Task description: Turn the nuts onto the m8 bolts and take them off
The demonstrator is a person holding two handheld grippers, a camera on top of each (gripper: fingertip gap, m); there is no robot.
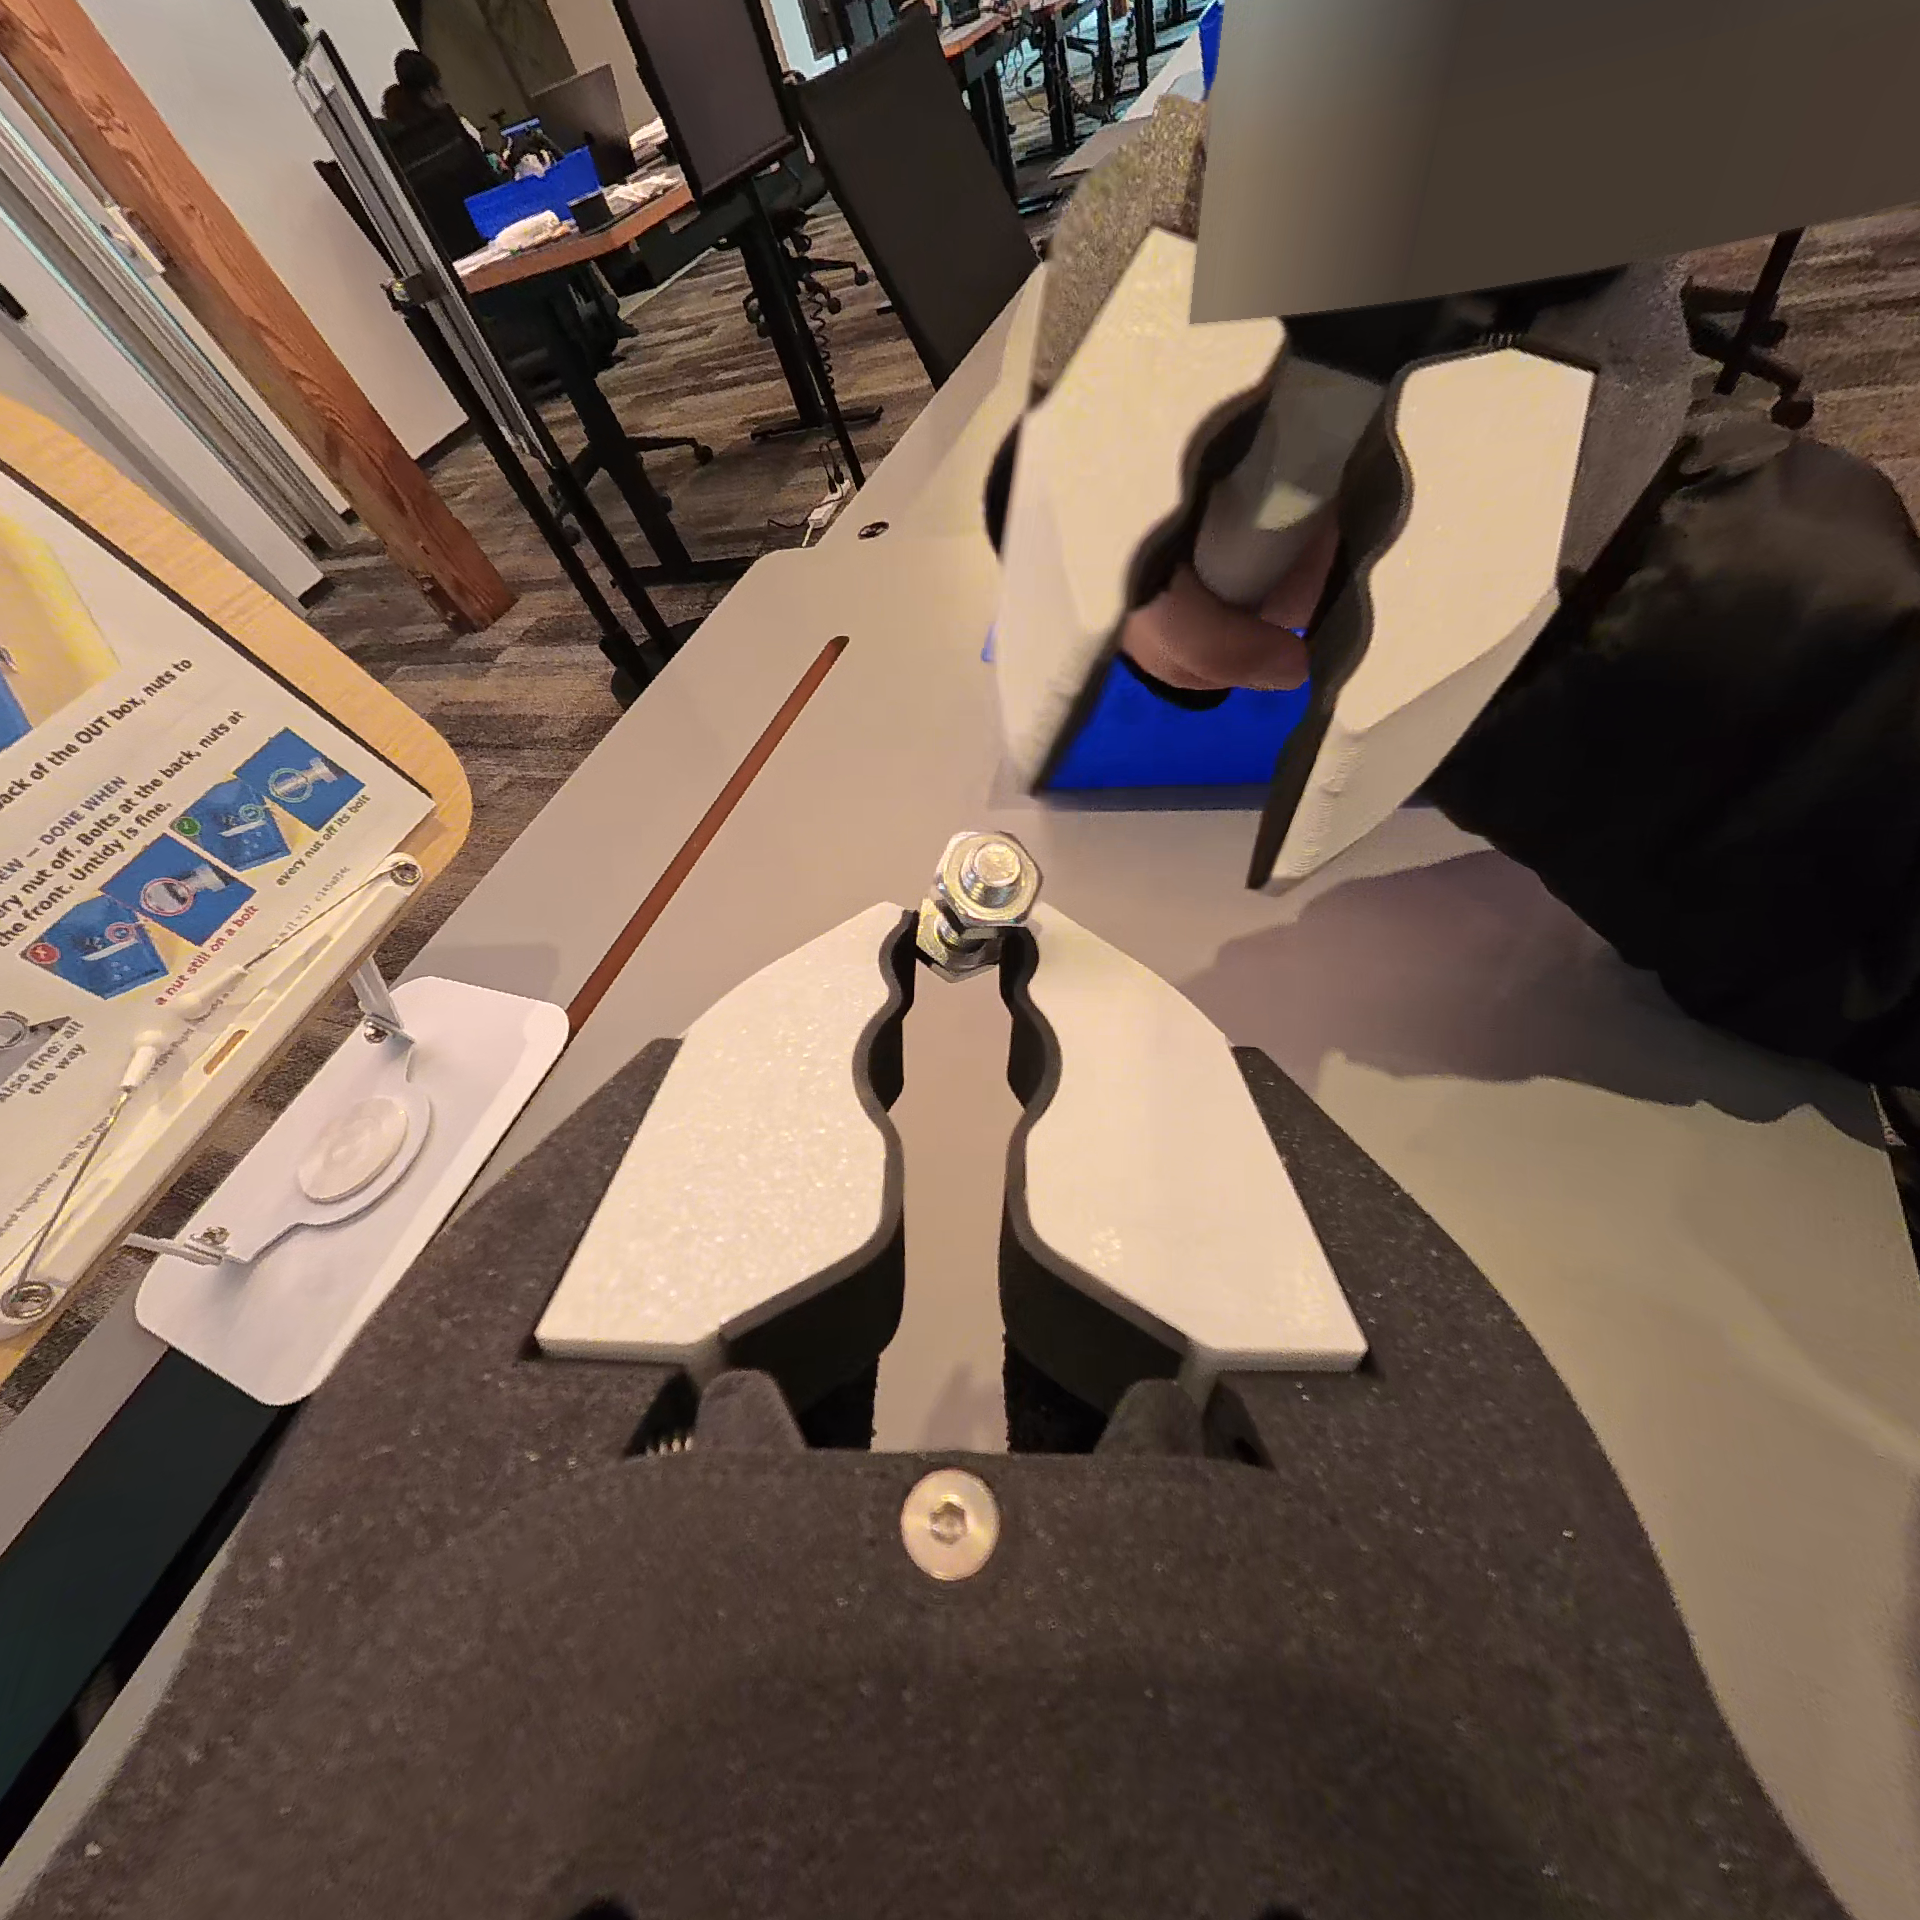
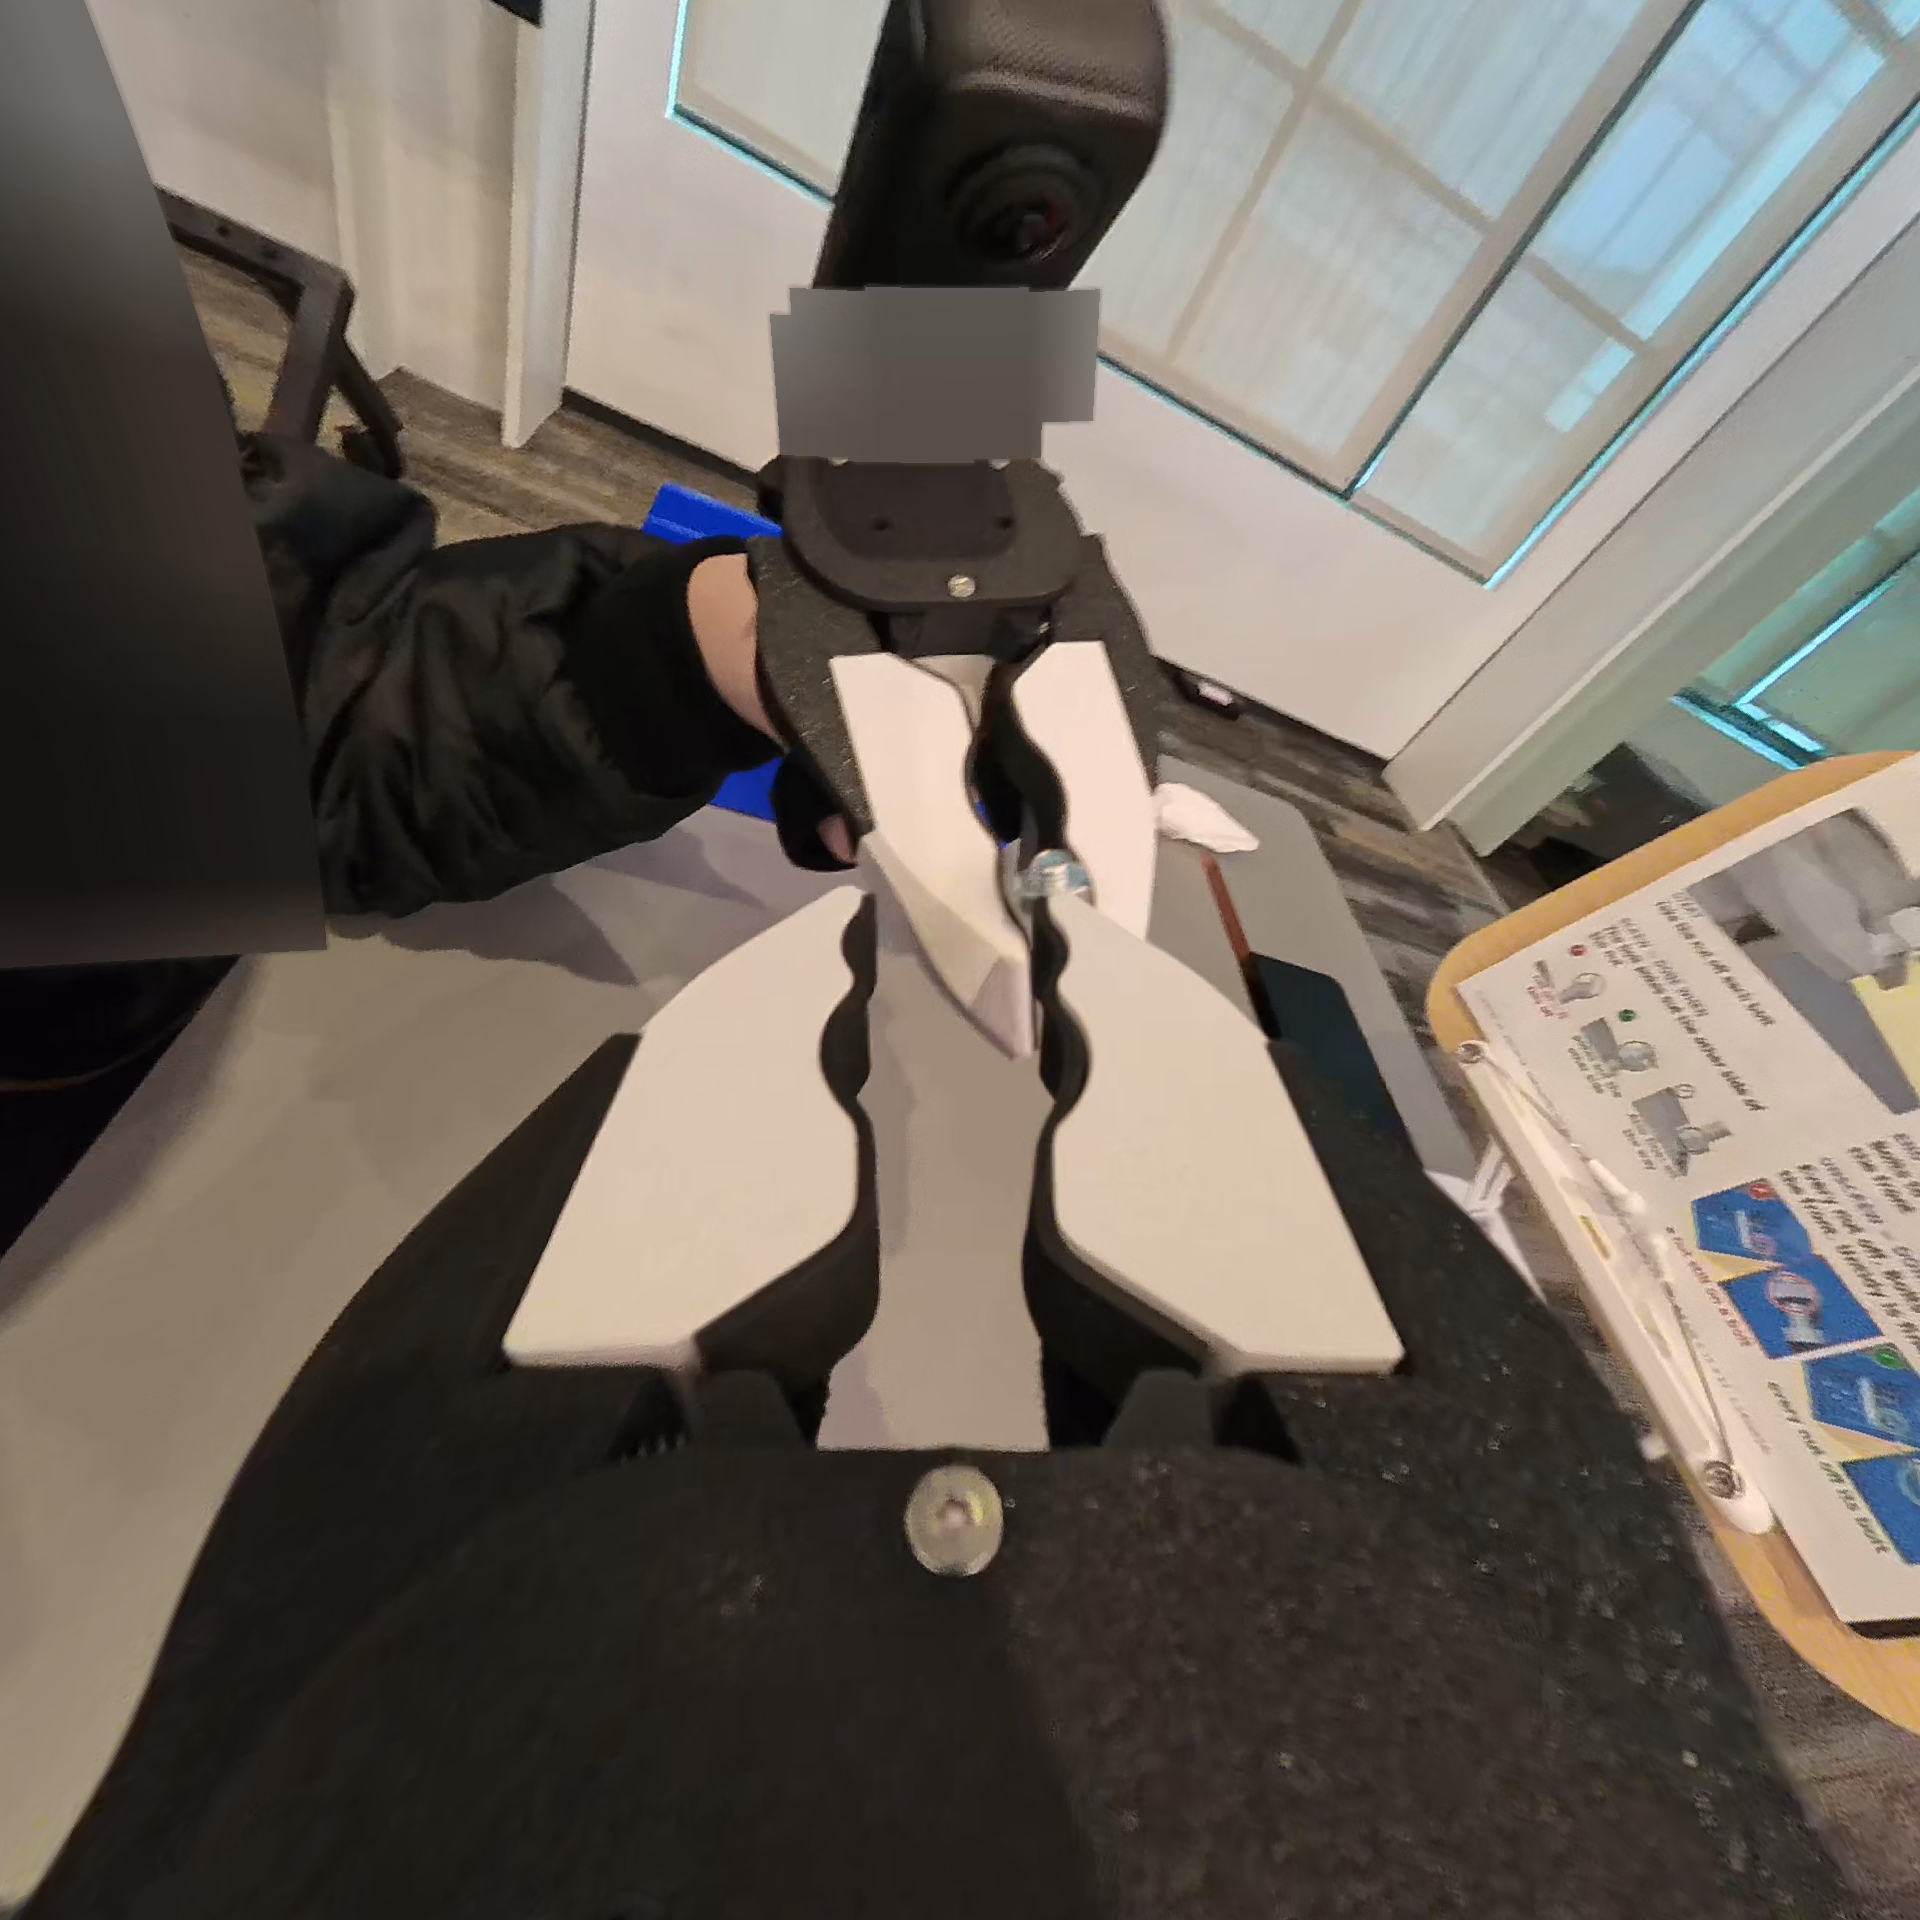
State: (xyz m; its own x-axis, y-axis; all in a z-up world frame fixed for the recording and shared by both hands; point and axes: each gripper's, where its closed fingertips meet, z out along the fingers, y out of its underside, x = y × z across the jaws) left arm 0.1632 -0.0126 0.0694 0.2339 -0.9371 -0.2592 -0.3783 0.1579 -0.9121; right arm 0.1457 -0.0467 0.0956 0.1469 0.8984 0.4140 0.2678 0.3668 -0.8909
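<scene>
Grey table (image 1: 1351,1195) in an open office: carpet, desks, chairs, windowed doors. Instruction sheet on a wooden stand (image 1: 156,831) at the table's left edge; blue bin (image 1: 1174,727) further back. Left gripper (image 1: 961,940) jaws narrow, clamped on the bolt (image 1: 956,951) head, nut (image 1: 987,883) threaded near the shank tip. Right gripper (image 1: 1143,831) jaws wider apart, bare, just above the nut, not touching.

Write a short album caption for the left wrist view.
Left gripper pinches a bolt with its nut on, while the open right gripper hovers above.
</scene>
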